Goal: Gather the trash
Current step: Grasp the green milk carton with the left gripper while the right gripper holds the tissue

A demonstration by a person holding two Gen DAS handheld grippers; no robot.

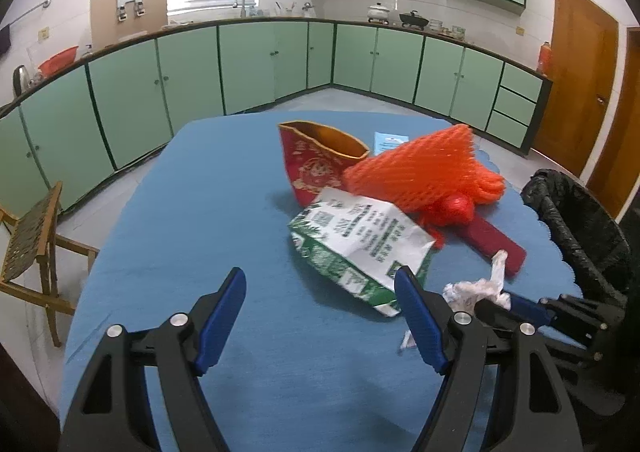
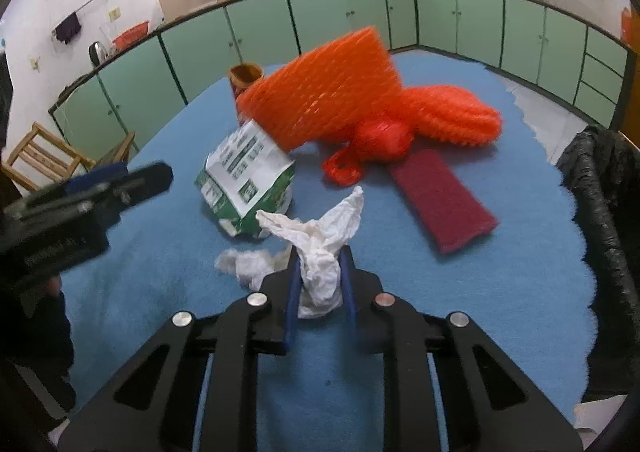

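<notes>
A matt blue cloth covers the table (image 2: 500,292). The crumpled tissue (image 2: 320,252) looks like soft white paper, the orange netting (image 2: 332,92) is foamy plastic mesh, the carton (image 2: 248,180) printed cardboard, and the bin liner (image 2: 608,212) glossy black plastic at right.

Both tools match: the left gripper (image 1: 320,308) shows black forked arms, round silver screws at the joints and ribbed blue pads (image 1: 420,322). Same build on the right gripper (image 2: 320,272), black frame, silver screws, narrow blue pads (image 2: 291,304).
</notes>
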